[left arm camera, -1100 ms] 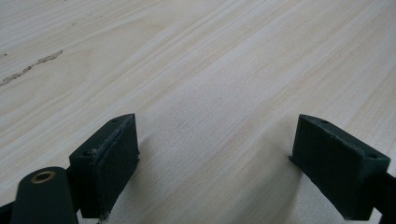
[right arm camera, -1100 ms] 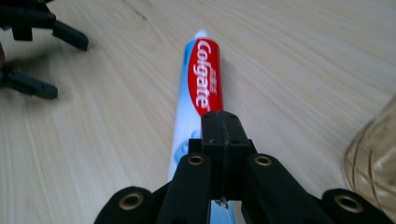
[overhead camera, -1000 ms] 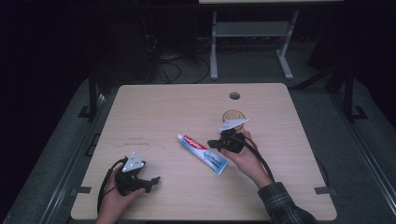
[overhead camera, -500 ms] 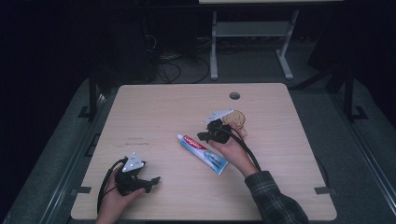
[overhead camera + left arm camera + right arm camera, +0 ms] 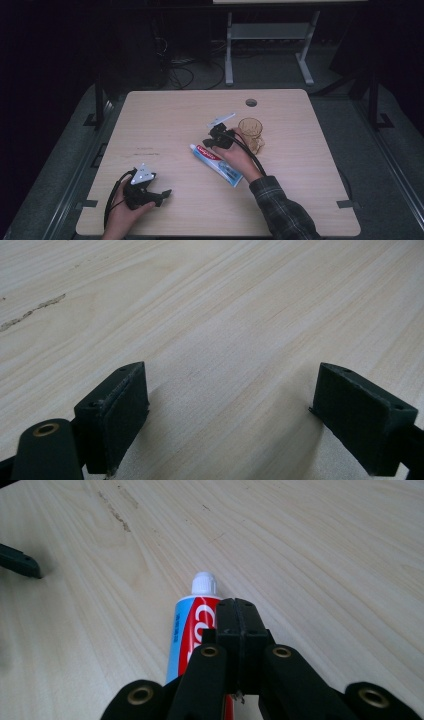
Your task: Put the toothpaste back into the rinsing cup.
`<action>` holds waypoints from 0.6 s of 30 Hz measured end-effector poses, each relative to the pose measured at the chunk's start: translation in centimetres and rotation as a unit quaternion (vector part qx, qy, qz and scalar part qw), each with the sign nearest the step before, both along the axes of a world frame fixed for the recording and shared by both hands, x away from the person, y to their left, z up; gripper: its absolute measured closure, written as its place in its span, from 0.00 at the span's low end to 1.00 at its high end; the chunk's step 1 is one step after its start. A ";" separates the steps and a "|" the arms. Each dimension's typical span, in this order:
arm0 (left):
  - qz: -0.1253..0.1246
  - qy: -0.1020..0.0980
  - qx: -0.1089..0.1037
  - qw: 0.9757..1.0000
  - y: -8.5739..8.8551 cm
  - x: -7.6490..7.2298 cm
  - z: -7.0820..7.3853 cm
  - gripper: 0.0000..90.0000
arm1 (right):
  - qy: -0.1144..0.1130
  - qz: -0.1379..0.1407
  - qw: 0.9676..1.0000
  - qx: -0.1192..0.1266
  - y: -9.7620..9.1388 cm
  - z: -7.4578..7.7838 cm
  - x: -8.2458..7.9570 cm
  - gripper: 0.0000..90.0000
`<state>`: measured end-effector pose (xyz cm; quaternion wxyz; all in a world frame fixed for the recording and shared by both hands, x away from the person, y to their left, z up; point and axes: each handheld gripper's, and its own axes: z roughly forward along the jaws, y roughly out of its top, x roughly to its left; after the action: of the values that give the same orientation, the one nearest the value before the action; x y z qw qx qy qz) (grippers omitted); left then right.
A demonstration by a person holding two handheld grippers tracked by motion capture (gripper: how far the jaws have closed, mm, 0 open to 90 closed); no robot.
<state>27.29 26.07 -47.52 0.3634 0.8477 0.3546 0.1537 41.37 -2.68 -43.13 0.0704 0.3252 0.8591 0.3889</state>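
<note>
Toothpaste tube [image 5: 216, 164] lies flat near the middle of the wooden table [image 5: 310, 175], white cap [image 5: 204, 582] pointing away from the person's right hand. Right gripper [image 5: 214, 140] is just over the cap end, jaws pressed together with nothing between them, the tube beneath them. An amber glass [image 5: 249, 131] stands just beside that hand. Down at the near left, the left gripper [image 5: 159, 194] rests low on bare wood, jaws wide apart and empty.

One toothpaste tube [image 5: 216, 162], one glass cup [image 5: 250, 131]
</note>
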 end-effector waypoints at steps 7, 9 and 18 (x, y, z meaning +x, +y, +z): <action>-0.001 0.001 0.000 1.000 0.0 0.0 0.0 0.15 | 0.004 -0.008 1.000 -0.014 1.1 -0.8 1.1 1.00; -0.001 0.000 0.000 1.000 0.0 0.0 0.0 0.15 | 0.008 -0.010 1.000 -0.017 1.3 -1.1 1.4 1.00; -0.002 0.000 0.000 1.000 0.0 0.0 0.0 0.15 | 0.018 -0.003 1.000 -0.018 2.1 -1.7 1.8 1.00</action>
<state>27.26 26.08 -47.52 0.3633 0.8484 0.3532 0.1531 43.21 -0.57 -44.79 0.0617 0.3331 0.8662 0.3674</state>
